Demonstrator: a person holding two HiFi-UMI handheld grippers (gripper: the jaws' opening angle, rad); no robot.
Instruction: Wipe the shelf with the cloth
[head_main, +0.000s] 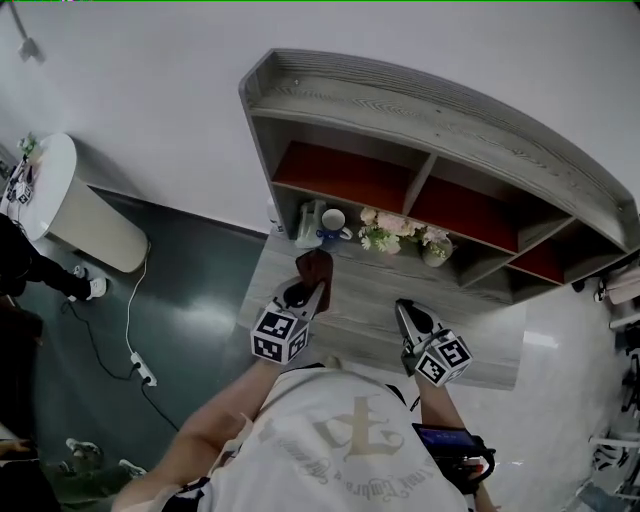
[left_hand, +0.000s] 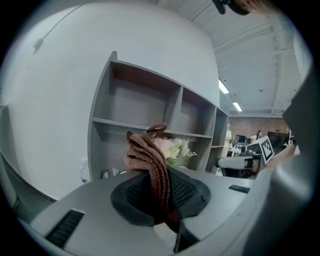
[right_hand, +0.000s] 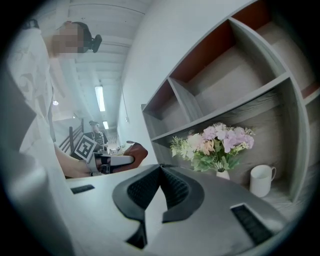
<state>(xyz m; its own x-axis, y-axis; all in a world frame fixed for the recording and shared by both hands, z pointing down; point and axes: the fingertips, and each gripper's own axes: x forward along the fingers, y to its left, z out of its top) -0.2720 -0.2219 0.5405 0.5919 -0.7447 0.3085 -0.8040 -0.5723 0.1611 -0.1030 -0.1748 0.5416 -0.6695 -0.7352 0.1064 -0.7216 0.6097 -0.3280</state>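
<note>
Our left gripper (head_main: 311, 289) is clamped on a brown knitted cloth (head_main: 315, 265). In the left gripper view the cloth (left_hand: 150, 157) stands up in a bunch from between the closed pads. We hold it over the wide bottom ledge (head_main: 365, 305) of the grey wooden shelf (head_main: 420, 100), just in front of a white mug (head_main: 333, 222). We cannot tell whether the cloth touches the wood. Our right gripper (head_main: 405, 312) is off to the right above the same ledge, apart from the left one. Seen from its own camera, the right gripper (right_hand: 161, 170) has its jaws pressed together at the tips with nothing between them. A bunch of pale pink and white flowers (head_main: 392, 229) sits at the back of the ledge, to the right of the mug. Above them, the open compartments have red back panels (head_main: 345, 172). From the right gripper view the flowers (right_hand: 220, 142) stand left of the mug (right_hand: 261, 180), under the first shelf board.
</note>
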